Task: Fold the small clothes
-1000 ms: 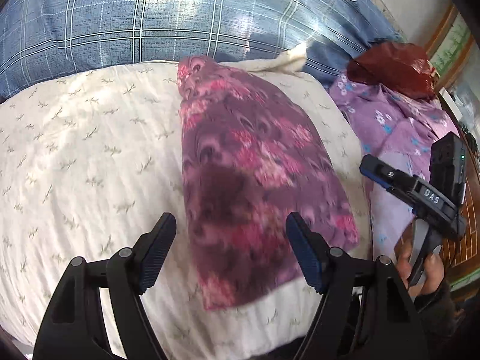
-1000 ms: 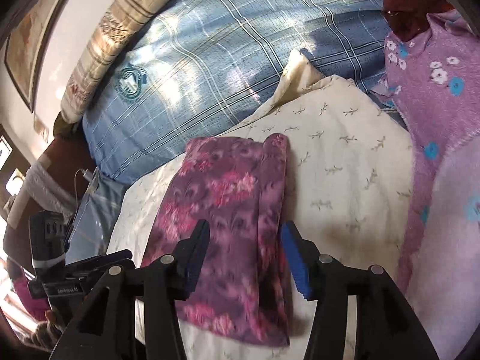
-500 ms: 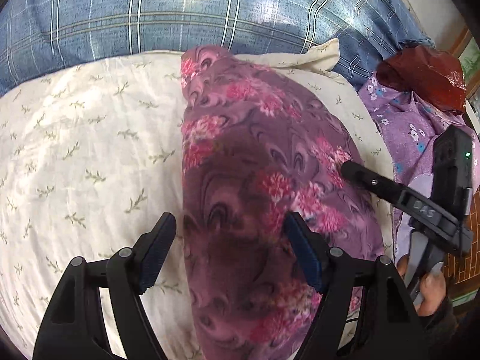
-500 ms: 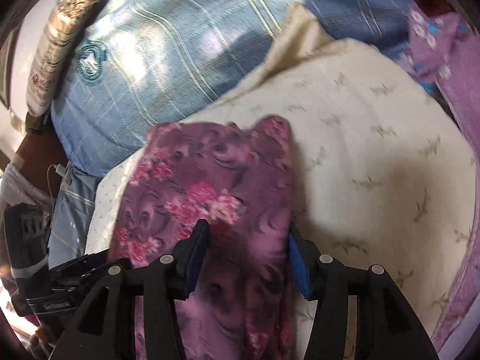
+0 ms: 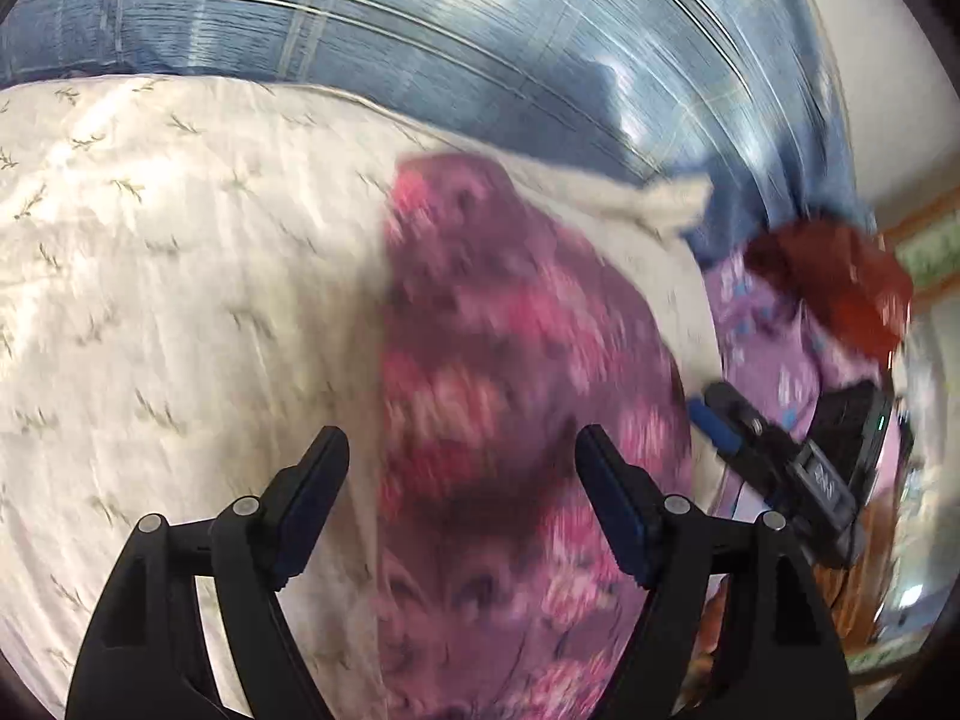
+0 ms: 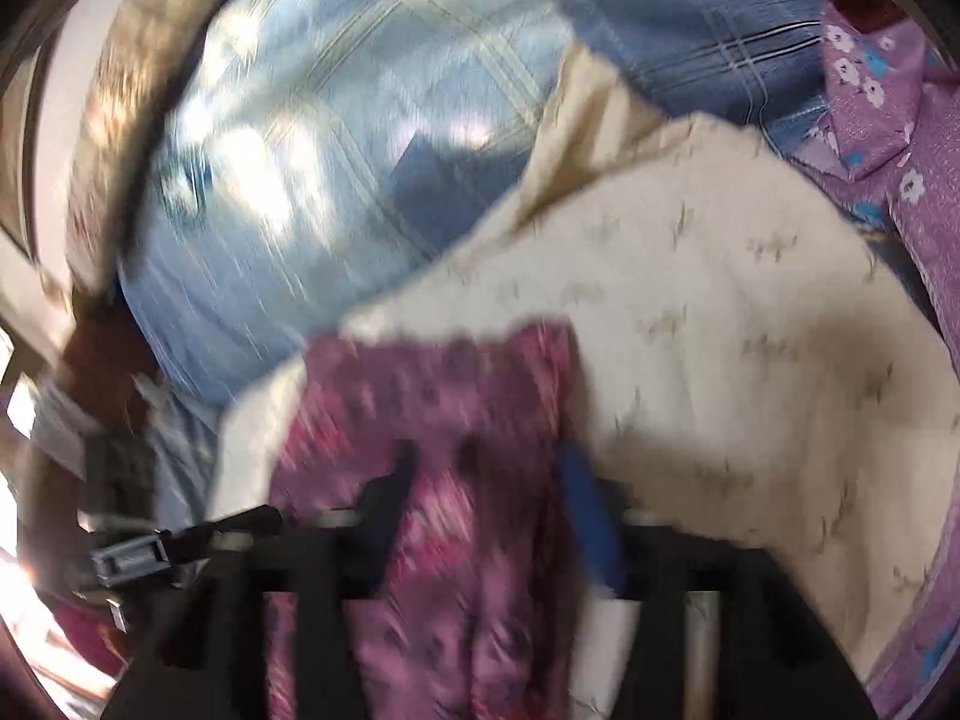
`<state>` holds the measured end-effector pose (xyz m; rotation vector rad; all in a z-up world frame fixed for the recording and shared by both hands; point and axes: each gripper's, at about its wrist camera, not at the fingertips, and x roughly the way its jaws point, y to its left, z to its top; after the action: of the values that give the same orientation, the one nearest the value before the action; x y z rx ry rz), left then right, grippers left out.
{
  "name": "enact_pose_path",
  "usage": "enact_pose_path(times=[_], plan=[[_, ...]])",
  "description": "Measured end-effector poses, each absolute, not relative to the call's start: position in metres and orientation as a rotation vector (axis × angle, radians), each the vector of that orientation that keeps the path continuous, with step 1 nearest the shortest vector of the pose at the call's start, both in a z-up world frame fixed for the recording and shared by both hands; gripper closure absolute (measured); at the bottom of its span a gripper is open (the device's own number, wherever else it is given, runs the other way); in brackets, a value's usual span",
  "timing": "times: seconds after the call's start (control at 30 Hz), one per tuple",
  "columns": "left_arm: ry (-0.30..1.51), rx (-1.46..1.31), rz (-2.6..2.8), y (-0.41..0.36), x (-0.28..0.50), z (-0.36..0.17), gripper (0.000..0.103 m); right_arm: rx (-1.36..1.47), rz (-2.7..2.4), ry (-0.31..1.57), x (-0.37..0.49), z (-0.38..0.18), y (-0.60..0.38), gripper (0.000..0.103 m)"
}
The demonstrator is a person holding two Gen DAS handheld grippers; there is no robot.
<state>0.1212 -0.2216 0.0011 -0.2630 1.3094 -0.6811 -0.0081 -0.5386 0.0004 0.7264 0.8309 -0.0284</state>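
A purple garment with pink flowers lies folded into a long strip on a cream cloth with small sprigs. My left gripper hovers low over its near half. The jaws are opening, and the strip's left edge shows below and between the fingers without touching them. In the right wrist view the same garment runs between the fingers of my right gripper, whose jaws are opening off the fold. Both views are blurred by motion. The right gripper also shows at the garment's right edge in the left wrist view.
Blue plaid bedding rises behind the cream cloth. A lilac flowered garment lies heaped at the right, with a dark red bag beside it. A wooden edge and a wall lie far left in the right wrist view.
Both grippers have come in closer and lower over the purple garment. The right jaws, narrow around the fold half a second ago, now stand wider apart.
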Motion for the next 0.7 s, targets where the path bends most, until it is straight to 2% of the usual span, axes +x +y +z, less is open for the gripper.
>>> enact_pose_path(times=[0.07,0.1,0.13,0.2,0.3,0.37,0.43,0.47,0.5,0.53,0.7], plan=[[1.378,-0.266,-0.651,-0.23,0.136,-0.011,0.023,0.697,-0.062,0.897,0.009,-0.009,-0.536,0.031],[1.402,-0.268,-0.647,-0.233,0.138,-0.016,0.023,0.69,-0.06,0.937,0.018,-0.016,-0.532,0.053],[1.416,-0.265,-0.642,-0.235,0.139,-0.019,0.023,0.676,-0.034,0.96,0.025,-0.017,-0.525,0.095],[1.365,-0.252,-0.652,-0.236,0.137,-0.008,0.031,0.609,0.011,0.886,0.023,0.003,-0.513,0.094],[1.274,-0.168,-0.59,-0.241,0.137,0.002,0.031,0.509,0.014,0.754,0.015,0.035,-0.506,0.094],[1.294,-0.111,-0.561,-0.251,0.141,-0.01,0.031,0.528,-0.022,0.817,0.028,0.019,-0.516,0.094],[1.318,-0.054,-0.549,-0.262,0.142,-0.025,0.03,0.489,-0.107,0.993,0.043,-0.023,-0.519,0.09],[1.311,-0.04,-0.548,-0.263,0.14,-0.025,0.03,0.49,-0.113,1.02,0.044,-0.034,-0.52,0.09],[1.299,-0.038,-0.556,-0.26,0.139,-0.019,0.031,0.503,-0.115,0.973,0.037,-0.03,-0.52,0.088],[1.283,-0.048,-0.575,-0.254,0.136,-0.009,0.031,0.512,-0.118,0.95,0.029,-0.019,-0.52,0.081],[1.258,-0.156,-0.696,-0.216,0.099,0.03,0.031,0.503,0.022,0.801,-0.03,0.036,-0.498,0.079]])
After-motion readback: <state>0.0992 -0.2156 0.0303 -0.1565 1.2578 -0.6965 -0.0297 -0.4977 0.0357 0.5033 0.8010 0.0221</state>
